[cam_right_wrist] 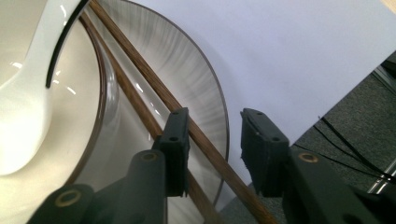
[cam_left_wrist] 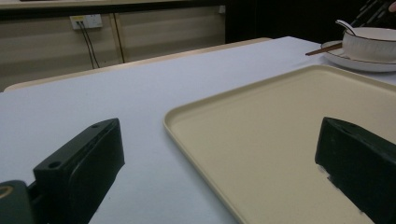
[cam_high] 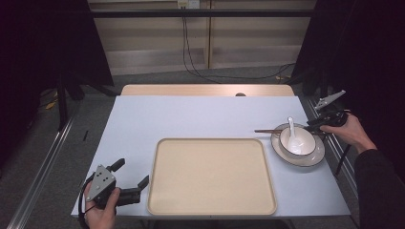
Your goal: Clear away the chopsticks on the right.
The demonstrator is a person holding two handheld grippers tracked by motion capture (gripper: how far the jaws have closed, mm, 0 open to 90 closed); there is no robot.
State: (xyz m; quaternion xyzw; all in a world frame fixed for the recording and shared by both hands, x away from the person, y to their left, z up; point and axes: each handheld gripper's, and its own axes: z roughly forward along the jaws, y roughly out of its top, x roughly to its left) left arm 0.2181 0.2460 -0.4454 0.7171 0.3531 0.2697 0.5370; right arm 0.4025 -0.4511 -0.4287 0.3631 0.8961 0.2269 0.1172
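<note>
Right gripper [cam_high: 319, 125] sits at the far right edge of the bench [cam_high: 200, 114], at the rim of the plate [cam_high: 315, 157]. Its jaws are partly spread and straddle the chopsticks [cam_right_wrist: 140, 100]: one stick passes through the gap between them, the other lies against or under the left jaw; no pad is seen pressing on the wood, so nothing is pinched. The chopsticks lie across the plate rim behind the white bowl [cam_high: 305, 143], tips pointing left toward the bench centre. A white spoon [cam_high: 292, 131] rests in the bowl, handle leaning on its far rim. Bowl stands on the plate, just right of the beige tray [cam_high: 165, 200]. Left gripper [cam_high: 131, 177] is at the near left corner of the bench, jaws spread wide, holding nothing, pointing toward the tray's left edge.
</note>
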